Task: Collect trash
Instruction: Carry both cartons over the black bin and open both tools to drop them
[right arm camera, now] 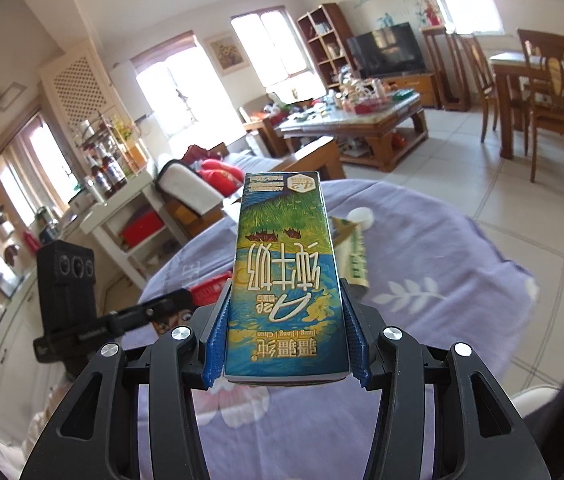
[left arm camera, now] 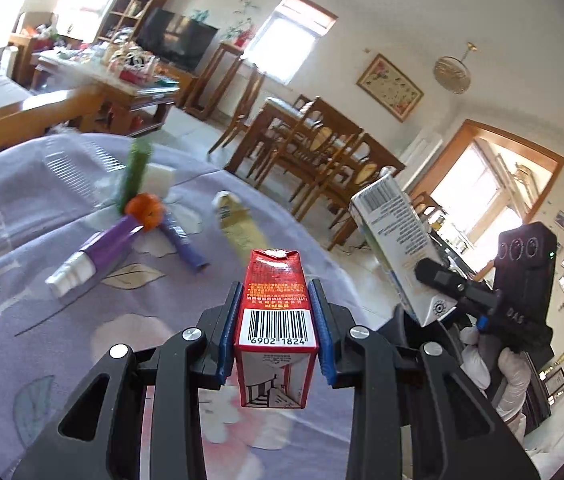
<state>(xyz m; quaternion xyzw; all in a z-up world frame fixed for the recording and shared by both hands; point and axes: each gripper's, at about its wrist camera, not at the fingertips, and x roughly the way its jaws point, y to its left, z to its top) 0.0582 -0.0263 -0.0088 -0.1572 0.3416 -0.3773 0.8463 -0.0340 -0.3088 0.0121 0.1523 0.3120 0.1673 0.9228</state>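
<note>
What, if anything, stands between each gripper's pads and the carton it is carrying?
Nothing visible. The left gripper has its blue pads directly against the red carton, and the right gripper clamps the blue-green milk carton directly too. No bin is in view.

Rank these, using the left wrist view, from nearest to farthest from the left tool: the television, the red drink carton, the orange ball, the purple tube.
1. Red drink carton: held in the left tool.
2. Purple tube: left, lying on the cloth.
3. Orange ball: just beyond the tube.
4. Television: far wall, upper left.
</note>
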